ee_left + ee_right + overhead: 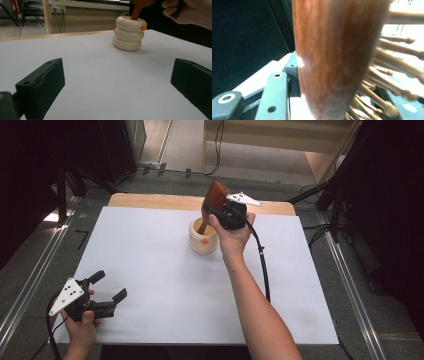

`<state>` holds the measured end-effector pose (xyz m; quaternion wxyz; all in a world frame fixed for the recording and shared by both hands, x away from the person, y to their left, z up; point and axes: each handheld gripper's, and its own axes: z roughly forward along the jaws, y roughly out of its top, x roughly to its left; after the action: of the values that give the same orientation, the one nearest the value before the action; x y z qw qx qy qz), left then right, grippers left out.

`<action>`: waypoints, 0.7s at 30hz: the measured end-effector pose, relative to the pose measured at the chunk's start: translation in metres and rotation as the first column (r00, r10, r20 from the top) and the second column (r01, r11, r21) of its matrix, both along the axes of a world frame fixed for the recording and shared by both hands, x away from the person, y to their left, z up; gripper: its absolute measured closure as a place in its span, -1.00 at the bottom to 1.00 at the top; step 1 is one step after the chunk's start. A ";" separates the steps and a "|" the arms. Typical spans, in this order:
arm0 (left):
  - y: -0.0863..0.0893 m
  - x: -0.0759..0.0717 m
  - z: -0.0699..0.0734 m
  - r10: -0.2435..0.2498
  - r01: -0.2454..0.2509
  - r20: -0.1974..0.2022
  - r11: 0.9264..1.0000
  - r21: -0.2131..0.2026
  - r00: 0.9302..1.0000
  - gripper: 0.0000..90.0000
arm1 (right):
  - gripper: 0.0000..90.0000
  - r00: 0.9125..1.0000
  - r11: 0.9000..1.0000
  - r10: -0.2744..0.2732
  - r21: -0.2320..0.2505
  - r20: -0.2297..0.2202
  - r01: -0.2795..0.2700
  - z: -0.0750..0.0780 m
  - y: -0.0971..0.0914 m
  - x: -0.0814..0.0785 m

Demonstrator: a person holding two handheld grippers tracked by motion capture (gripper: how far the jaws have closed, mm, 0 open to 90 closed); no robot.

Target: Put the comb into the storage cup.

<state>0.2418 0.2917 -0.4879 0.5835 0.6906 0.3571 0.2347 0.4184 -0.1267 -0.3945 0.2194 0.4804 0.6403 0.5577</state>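
A brown wooden hairbrush [216, 195] stands nearly upright, and its handle dips into a cream ribbed cup [203, 240] at the middle back of the white table. My right gripper [212, 210] is shut on the brush's head just above the cup. In the right gripper view the brush's back [337, 57] and its wooden pins sit between the jaws of the right gripper [337, 100]. My left gripper [109, 286] rests open at the near left with nothing in it. In the left gripper view the left gripper [117, 82] faces the cup [128, 35] and the brush handle [138, 8].
The white table top [165, 285] has a bare wooden strip [150, 200] along its far edge. A small orange piece [143, 26] shows at the cup's rim. Dark stands and cables surround the table on the floor.
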 end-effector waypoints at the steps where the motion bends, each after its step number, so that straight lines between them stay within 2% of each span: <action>1: 0.000 0.000 0.000 -0.001 0.001 0.000 1.000 0.000 1.000 -1.00 | 0.11 1.000 1.000 0.001 0.000 -0.001 -0.001 -0.001 0.000 0.001; 14: 0.000 0.000 0.000 0.000 0.000 -0.001 1.000 -0.001 1.000 -1.00 | 0.11 0.999 1.000 -0.006 0.004 -0.031 0.007 -0.017 0.002 0.004; 21: 0.000 0.000 0.000 0.000 0.000 -0.001 1.000 0.000 1.000 -1.00 | 0.11 0.999 1.000 -0.010 0.024 -0.043 0.011 -0.021 0.001 0.005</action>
<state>0.2421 0.2921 -0.4878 0.5834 0.6908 0.3571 0.2343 0.4234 -0.1261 -0.4158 0.2027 0.4984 0.6353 0.5540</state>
